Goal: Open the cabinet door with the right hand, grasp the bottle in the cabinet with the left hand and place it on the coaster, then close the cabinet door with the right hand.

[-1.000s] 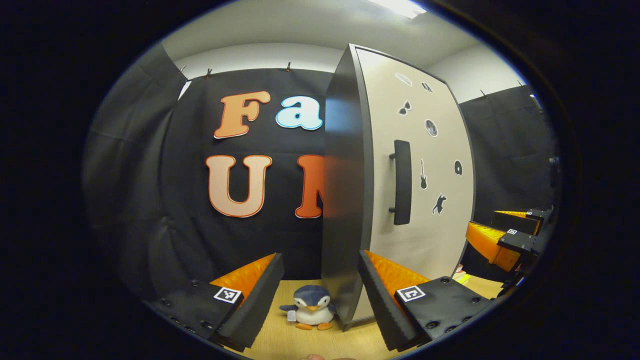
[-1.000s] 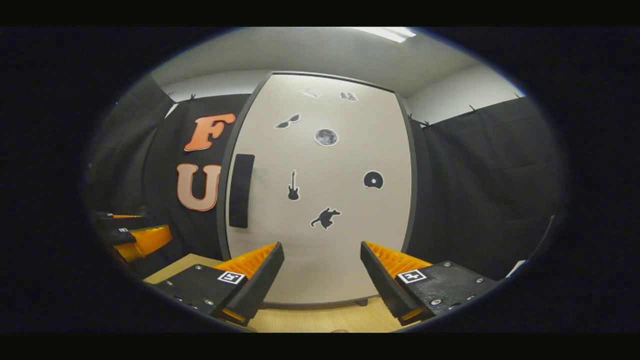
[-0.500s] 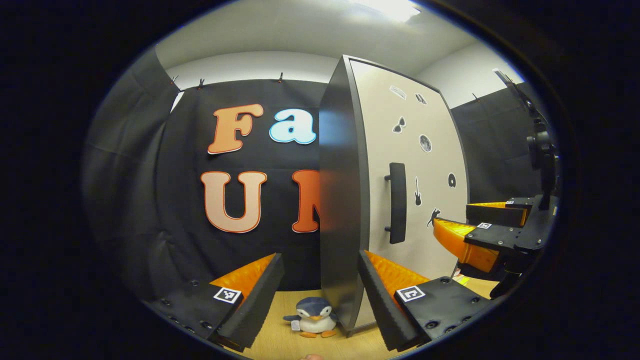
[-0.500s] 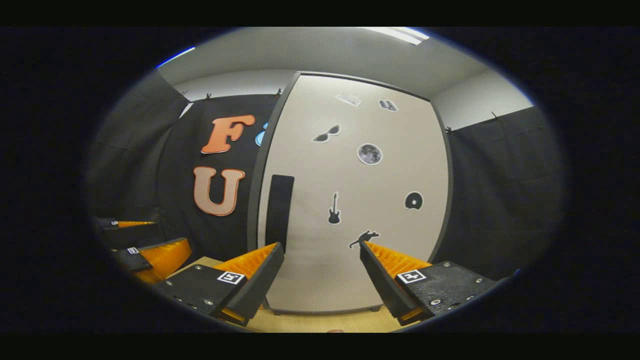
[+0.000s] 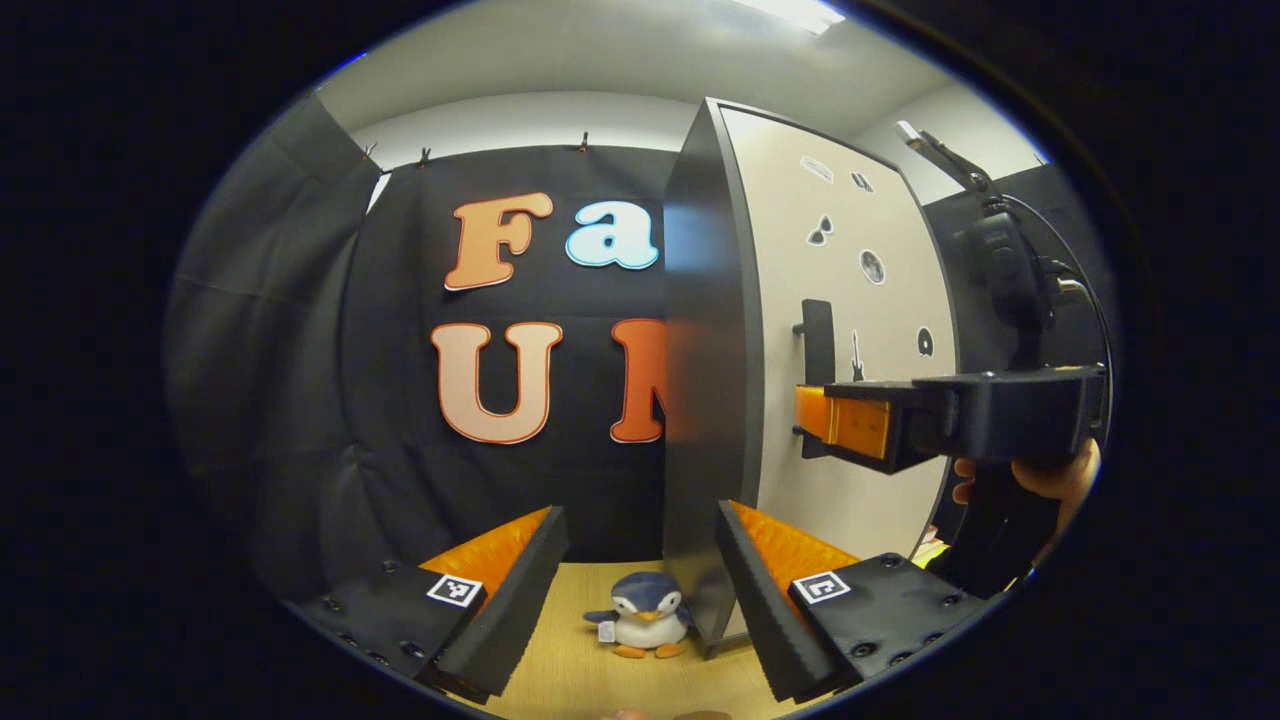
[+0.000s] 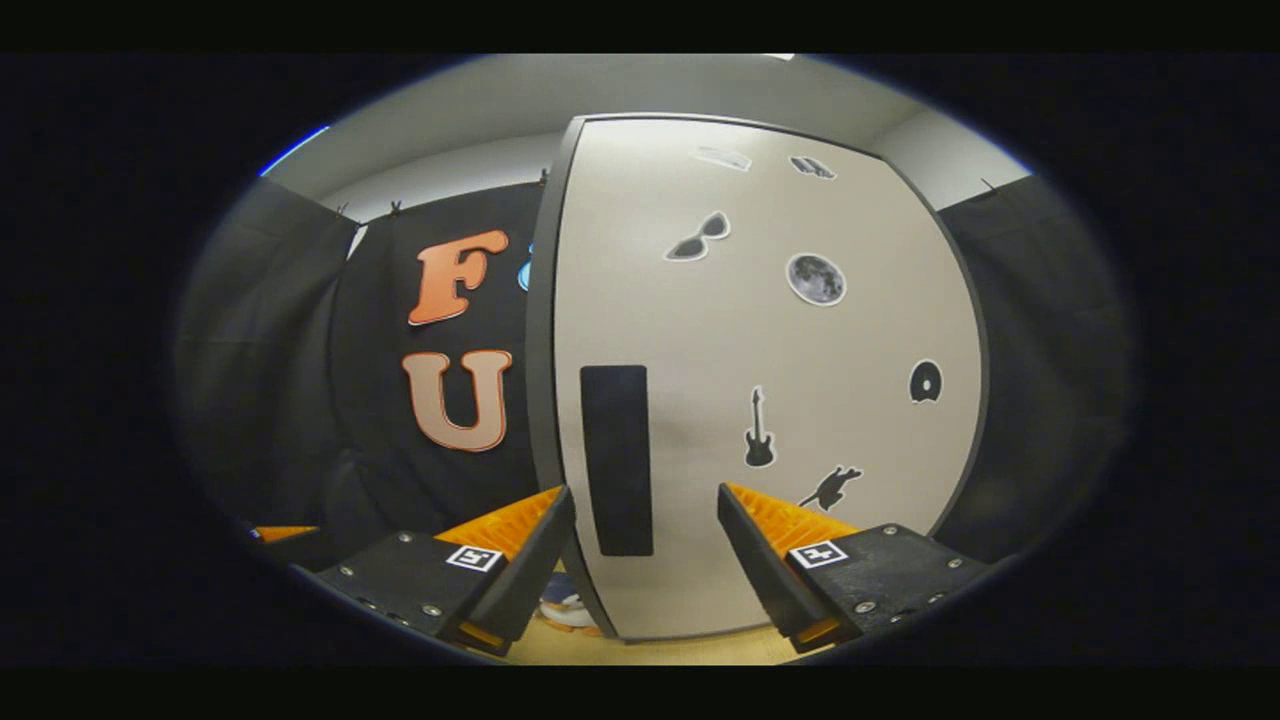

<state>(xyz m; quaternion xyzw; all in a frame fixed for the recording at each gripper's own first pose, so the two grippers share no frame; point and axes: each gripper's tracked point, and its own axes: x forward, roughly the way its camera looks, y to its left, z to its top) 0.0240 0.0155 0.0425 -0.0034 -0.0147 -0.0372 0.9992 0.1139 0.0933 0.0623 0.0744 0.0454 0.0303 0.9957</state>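
Note:
A tall cabinet [image 5: 705,380] stands on the wooden table, dark on its side. Its beige sticker-covered door [image 6: 760,350] is closed, so the inside is hidden. A black vertical handle [image 6: 617,460] runs down the door's left edge. My right gripper [image 6: 645,530] is open and close to the door, with the handle's lower end in line with the gap between its fingers. In the left gripper view the right gripper [image 5: 815,420] reaches the handle [image 5: 818,340] from the right, held by a hand [image 5: 1040,475]. My left gripper [image 5: 640,590] hangs open and empty before the cabinet's left corner.
A small penguin plush [image 5: 640,625] sits on the wooden table [image 5: 570,680] at the cabinet's front left corner, between my left fingers as seen. It peeks out beside the cabinet's foot [image 6: 570,612]. Black cloth walls close in the back and sides.
My right gripper has moved forward and leftward to the door handle, which now lines up between its fingers. The left gripper has stayed almost in place, still open.

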